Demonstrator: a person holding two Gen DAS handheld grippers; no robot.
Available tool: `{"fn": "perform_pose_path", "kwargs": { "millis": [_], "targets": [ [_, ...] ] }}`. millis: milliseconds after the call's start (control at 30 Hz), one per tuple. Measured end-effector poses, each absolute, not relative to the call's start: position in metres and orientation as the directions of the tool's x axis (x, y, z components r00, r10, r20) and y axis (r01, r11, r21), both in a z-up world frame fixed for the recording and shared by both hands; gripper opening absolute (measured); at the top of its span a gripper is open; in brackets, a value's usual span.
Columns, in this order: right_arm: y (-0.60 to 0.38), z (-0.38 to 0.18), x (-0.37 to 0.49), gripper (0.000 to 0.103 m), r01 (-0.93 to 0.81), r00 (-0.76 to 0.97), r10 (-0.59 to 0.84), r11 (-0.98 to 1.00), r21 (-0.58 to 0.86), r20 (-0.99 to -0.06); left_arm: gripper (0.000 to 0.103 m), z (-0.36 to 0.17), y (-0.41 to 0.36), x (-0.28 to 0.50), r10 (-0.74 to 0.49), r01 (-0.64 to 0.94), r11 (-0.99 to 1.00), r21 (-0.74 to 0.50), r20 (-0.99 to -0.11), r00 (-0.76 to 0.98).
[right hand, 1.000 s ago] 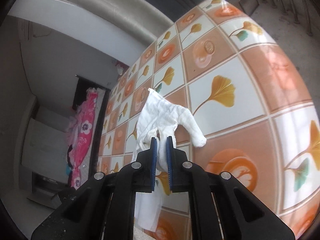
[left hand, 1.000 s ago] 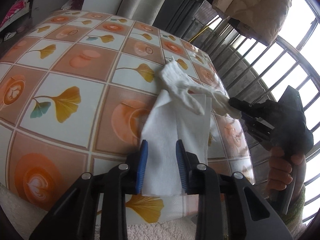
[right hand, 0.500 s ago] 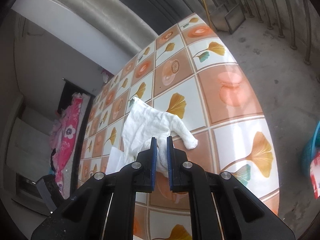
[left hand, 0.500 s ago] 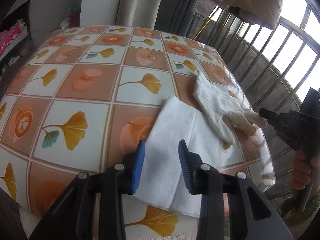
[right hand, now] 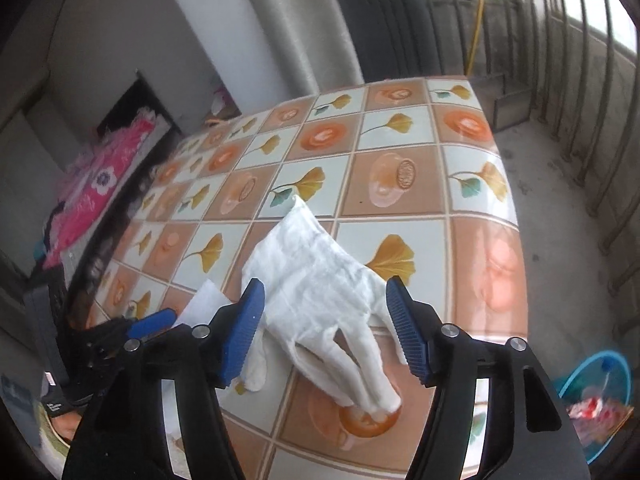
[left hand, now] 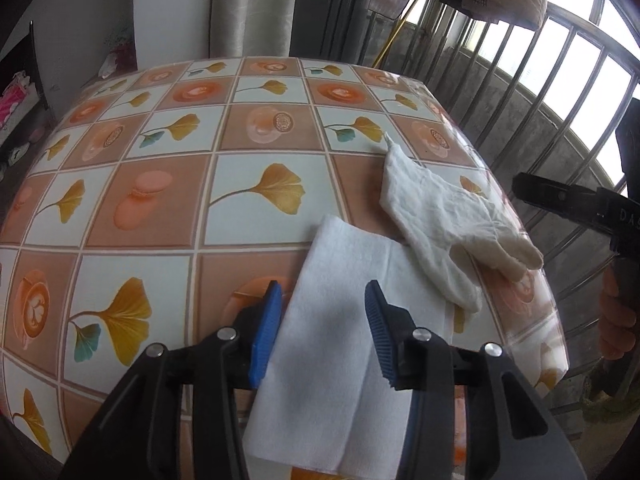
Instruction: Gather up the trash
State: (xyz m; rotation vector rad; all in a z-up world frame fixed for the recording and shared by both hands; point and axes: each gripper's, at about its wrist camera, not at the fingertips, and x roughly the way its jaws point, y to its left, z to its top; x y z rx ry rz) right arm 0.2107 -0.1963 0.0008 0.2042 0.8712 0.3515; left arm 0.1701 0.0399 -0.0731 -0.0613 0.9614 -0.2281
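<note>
The right gripper (right hand: 325,326) had just sprung apart, the white glove (right hand: 320,304) lying loose between its pads on the table (left hand: 256,216). The left gripper (left hand: 320,334), also widening, straddled a folded tissue (left hand: 340,344) without pinching it. The tissue's near edge was cut off behind the gripper's body.

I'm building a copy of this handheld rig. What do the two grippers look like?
Both match: the left gripper and right gripper have black angular plastic arms with silver screw heads, and ribbed blue pads on the fingers. Seen side-on, the right gripper's black body carries pale lettering, only partly readable.

Table (left hand: 248,216) bears glove (left hand: 448,216), napkin (left hand: 340,320).
</note>
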Motion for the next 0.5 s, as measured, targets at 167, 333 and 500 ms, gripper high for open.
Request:
{"fn": "perform_pose_path", "kwargs": {
  "millis": [167,333,500],
  "targets": [
    [-0.156,-0.014,0.233,0.064,-0.308,0.546,0.328,0.934,0.179,-0.771,0.042,-0.076,0.031,0.172,-0.138,0.179,0.983,-0.043,-0.812,0.567],
    [-0.135,-0.036,0.24,0.053,-0.333,0.532,0.213,0.942,0.029,-0.82,0.04,-0.077,0.03,0.171,-0.116,0.183,0.983,-0.01,-0.808,0.578],
    [-0.14,-0.035,0.237,0.04,-0.317,0.541,0.198,0.948,0.019,-0.818,0.021,-0.078,0.031,0.17,-0.11,0.178,0.984,-0.003,-0.797,0.594]
  ]
}}
